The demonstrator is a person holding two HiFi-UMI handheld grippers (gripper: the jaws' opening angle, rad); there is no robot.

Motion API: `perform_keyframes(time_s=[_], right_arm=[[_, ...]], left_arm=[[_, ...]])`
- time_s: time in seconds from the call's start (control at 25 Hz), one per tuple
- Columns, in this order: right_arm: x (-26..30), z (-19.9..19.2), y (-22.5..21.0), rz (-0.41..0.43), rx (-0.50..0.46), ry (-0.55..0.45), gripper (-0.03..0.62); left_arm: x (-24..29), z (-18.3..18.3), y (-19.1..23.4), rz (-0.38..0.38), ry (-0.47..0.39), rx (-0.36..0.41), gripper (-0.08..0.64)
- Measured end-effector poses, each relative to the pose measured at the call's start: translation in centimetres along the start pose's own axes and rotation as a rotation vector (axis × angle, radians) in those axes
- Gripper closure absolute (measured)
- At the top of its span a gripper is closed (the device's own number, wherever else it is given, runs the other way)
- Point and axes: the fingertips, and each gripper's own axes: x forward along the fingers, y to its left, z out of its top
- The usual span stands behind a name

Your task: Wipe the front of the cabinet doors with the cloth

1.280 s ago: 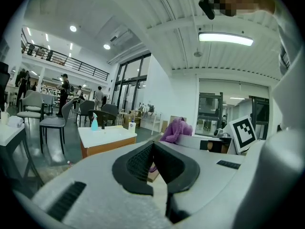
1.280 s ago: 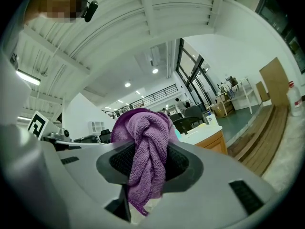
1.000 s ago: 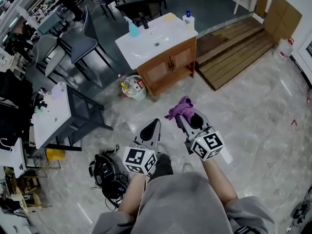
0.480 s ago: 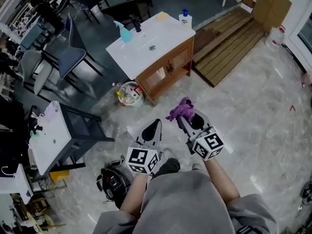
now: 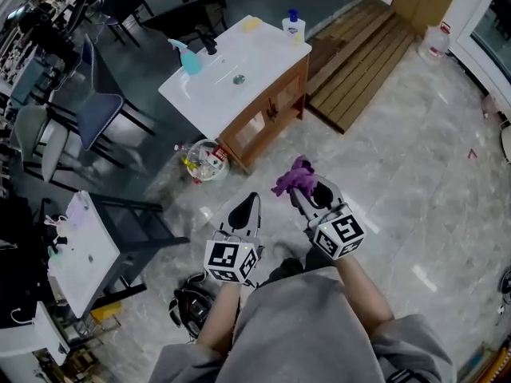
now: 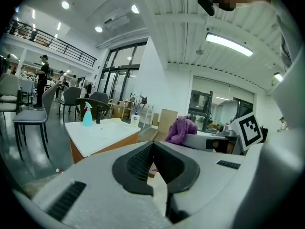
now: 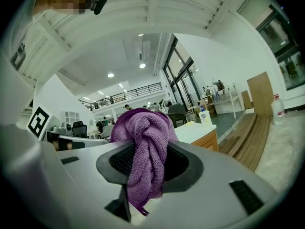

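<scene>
A wooden vanity cabinet with two front doors (image 5: 267,116) and a white sink top (image 5: 227,70) stands a few steps ahead of me on the marble floor. My right gripper (image 5: 306,188) is shut on a purple cloth (image 5: 294,177) (image 7: 145,149), bunched up between its jaws. My left gripper (image 5: 248,207) is shut with nothing in it, held beside the right one at waist height. Both are well short of the cabinet. From the left gripper view the sink top (image 6: 102,133) and the cloth (image 6: 181,130) show ahead.
A teal spray bottle (image 5: 188,59), a black tap (image 5: 207,43) and a white soap bottle (image 5: 293,25) stand on the sink top. A small bin (image 5: 203,160) sits by the cabinet's left corner. A wooden platform (image 5: 375,61) lies right of it. Chairs (image 5: 92,110) and a white desk (image 5: 80,250) stand left.
The cabinet has shifted up and left in the head view as I step. Both grippers hold the same pose, the cloth still gripped.
</scene>
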Motion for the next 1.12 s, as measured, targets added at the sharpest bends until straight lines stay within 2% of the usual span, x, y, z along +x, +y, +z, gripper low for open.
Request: perform_keyframes(time_s=[0.4, 0.88, 1.12], right_arm=[[5.5, 0.3, -5.2, -0.005, -0.009, 0.012, 0.449], [14.4, 0.4, -12.6, 0.077, 0.024, 0.052, 0.449], [17.8, -1.8, -13.7, 0.132, 0.010, 0.111, 0.449]], left_arm=[[6.6, 0.4, 3.2, -0.002, 0.022, 0.013, 0.552], [15.3, 0.4, 8.1, 0.105, 0.061, -0.019, 0.552], [17.8, -0.8, 10.3, 0.160, 0.089, -0.010, 0.552]])
